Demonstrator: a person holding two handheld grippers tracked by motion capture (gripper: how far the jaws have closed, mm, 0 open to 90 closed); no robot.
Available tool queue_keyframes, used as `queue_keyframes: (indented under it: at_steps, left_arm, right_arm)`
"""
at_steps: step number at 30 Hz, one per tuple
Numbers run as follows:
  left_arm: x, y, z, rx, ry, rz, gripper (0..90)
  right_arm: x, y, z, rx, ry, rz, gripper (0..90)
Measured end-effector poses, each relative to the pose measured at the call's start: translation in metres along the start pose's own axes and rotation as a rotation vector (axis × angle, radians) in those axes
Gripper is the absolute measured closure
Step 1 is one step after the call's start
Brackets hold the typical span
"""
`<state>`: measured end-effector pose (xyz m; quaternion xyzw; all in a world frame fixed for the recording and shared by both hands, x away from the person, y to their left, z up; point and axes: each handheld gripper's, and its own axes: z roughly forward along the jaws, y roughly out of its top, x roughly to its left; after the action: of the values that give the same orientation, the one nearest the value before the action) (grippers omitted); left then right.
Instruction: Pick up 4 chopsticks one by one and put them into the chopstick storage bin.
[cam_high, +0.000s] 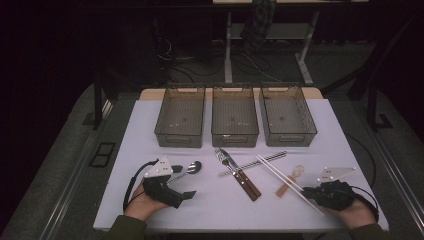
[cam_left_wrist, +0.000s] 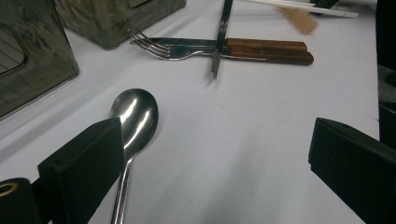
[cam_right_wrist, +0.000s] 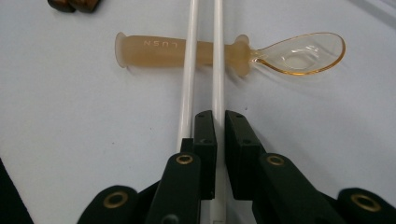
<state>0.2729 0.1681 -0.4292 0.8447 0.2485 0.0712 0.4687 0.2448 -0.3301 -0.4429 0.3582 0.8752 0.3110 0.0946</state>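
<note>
My left gripper (cam_high: 184, 181) (cam_left_wrist: 215, 140) stands open low over the white table (cam_high: 145, 130), jaws wide apart with nothing between them. A metal spoon (cam_high: 194, 166) (cam_left_wrist: 135, 116) lies by its left jaw, handle running under that jaw. My right gripper (cam_high: 305, 191) (cam_right_wrist: 220, 116) is shut on one of two white chopsticks (cam_high: 280, 175) (cam_right_wrist: 218, 70); the other passes just outside the left jaw. Both chopsticks lie across an amber plastic spoon (cam_high: 292, 179) (cam_right_wrist: 154, 49).
Three empty dark mesh baskets (cam_high: 180, 139) (cam_high: 235, 139) (cam_high: 289, 139) line the back. A wood-handled fork and knife (cam_high: 240, 175) (cam_left_wrist: 261, 51) lie mid-table, crossed by black chopsticks (cam_high: 260, 161) (cam_left_wrist: 222, 37). A person's hands hold both grippers at the front edge.
</note>
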Motion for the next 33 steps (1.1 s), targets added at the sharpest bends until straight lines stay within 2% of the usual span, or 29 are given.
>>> queue_keyframes:
  at_steps: [3, 7, 14, 23, 33]
  left_arm:
    - [0.000, 0.000, 0.000, -0.002, 0.000, -0.001, 1.9]
    - [0.000, 0.000, 0.000, -0.002, -0.001, 0.001, 2.0]
    - [0.000, 0.000, 0.000, -0.002, -0.002, 0.003, 2.0]
    - [-0.001, 0.000, 0.001, 0.001, -0.004, 0.005, 2.0]
    - [-0.002, 0.000, 0.002, -0.003, -0.014, 0.007, 2.0]
  right_arm:
    - [0.000, 0.000, 0.000, -0.002, 0.002, -0.012, 83.6]
    - [-0.002, -0.002, 0.000, -0.014, 0.016, 0.008, 83.8]
    - [-0.003, -0.001, -0.001, -0.026, 0.034, 0.012, 83.9]
    - [-0.004, 0.001, -0.006, -0.066, 0.026, 0.024, 84.0]
    - [-0.001, 0.013, -0.010, -0.112, 0.040, 0.047, 83.9]
